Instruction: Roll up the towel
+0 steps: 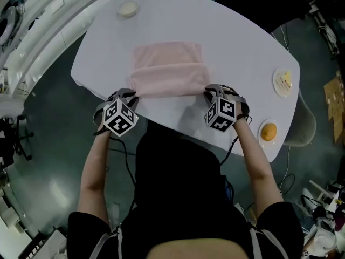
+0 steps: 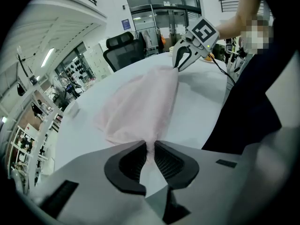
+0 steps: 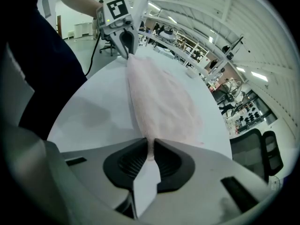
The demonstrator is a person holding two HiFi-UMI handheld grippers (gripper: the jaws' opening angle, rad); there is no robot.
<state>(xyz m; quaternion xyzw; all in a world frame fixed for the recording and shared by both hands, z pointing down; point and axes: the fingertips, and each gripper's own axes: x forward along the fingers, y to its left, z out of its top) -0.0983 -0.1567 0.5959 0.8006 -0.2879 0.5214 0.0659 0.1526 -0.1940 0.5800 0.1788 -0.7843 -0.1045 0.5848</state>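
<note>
A pale pink towel (image 1: 168, 69) lies on the white table (image 1: 237, 47), its near part doubled over into a thick fold. My left gripper (image 1: 132, 95) is shut on the fold's near left corner, and the pink towel (image 2: 145, 109) is pinched between its dark pads (image 2: 136, 161). My right gripper (image 1: 209, 93) is shut on the near right corner, where the same towel (image 3: 159, 102) runs into its pads (image 3: 166, 161). Each gripper shows in the other's view: the right gripper (image 2: 180, 60) at the far end of the fold, and the left gripper (image 3: 127, 43) likewise.
A small cream dish (image 1: 128, 8) sits at the table's far left. At the right edge are a white plate with yellow food (image 1: 284, 82) and a plate holding an orange item (image 1: 268, 132). A black office chair (image 2: 123, 50) stands beyond the table.
</note>
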